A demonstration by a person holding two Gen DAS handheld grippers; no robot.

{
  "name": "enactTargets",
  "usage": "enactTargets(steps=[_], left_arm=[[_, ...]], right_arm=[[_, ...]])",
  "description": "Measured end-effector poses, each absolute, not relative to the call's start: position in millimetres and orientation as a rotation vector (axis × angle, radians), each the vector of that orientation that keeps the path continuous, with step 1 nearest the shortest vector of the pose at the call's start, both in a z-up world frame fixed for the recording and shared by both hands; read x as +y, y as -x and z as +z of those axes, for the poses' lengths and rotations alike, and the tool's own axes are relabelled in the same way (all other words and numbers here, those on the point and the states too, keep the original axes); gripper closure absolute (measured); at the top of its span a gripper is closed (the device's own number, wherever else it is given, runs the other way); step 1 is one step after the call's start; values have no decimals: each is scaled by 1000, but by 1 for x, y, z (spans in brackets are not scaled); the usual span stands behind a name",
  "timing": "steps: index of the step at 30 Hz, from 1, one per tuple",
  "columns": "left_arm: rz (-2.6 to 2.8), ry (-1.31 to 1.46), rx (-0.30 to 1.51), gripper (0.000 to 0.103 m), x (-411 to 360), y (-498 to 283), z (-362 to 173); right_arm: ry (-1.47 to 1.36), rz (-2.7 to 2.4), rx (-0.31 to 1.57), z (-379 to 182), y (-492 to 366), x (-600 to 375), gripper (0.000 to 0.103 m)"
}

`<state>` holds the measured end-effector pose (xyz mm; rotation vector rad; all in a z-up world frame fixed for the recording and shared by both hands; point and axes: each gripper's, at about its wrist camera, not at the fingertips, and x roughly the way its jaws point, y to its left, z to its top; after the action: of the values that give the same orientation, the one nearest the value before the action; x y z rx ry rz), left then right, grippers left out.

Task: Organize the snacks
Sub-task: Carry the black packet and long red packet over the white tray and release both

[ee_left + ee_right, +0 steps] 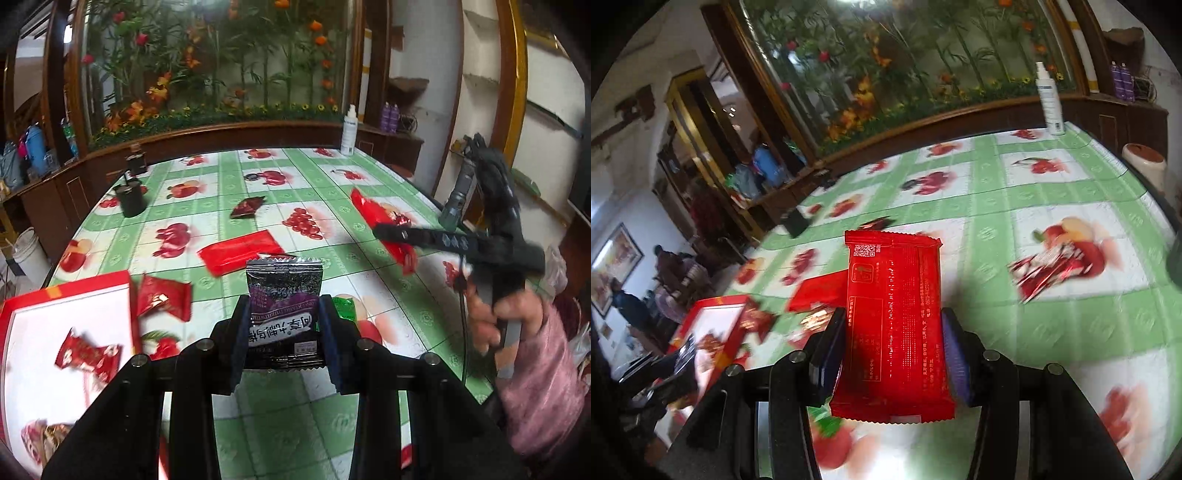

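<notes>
My left gripper [284,310] is shut on a black and purple snack packet [284,284], held upright above the table. My right gripper [894,317] is shut on a flat red packet [894,295] with white print, also lifted. In the left wrist view, that right gripper [384,232] shows at the right with the red packet [364,206], held by a hand [509,317] in a pink sleeve. A red box [22,302] with a white inside lies at the left and holds a red wrapped candy [88,356]. The red box [716,303] also appears at the lower left of the right wrist view.
On the green fruit-print tablecloth [332,258] lie a red packet [240,251], a red candy [164,297], a green packet [343,308], a dark red packet [247,206] and a red foil candy [1056,269]. Two black cups [129,199] and a white spray bottle [349,129] stand further back.
</notes>
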<state>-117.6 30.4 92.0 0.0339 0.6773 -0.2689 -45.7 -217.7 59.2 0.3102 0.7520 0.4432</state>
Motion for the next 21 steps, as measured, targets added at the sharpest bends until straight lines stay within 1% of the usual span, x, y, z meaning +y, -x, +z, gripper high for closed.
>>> enactTargets(steps=[3, 7, 13, 21], left_arm=[[-259, -1, 653, 70, 48, 128, 97], [-237, 51, 614, 70, 76, 143, 104], [-158, 122, 567, 70, 122, 160, 113], [-55, 168, 522, 70, 169, 175, 116]], right_arm=[[-334, 488, 741, 59, 66, -201, 52], [-260, 517, 765, 66, 74, -161, 52], [-203, 633, 733, 89, 89, -99, 53], [-131, 764, 740, 96, 108, -13, 53]])
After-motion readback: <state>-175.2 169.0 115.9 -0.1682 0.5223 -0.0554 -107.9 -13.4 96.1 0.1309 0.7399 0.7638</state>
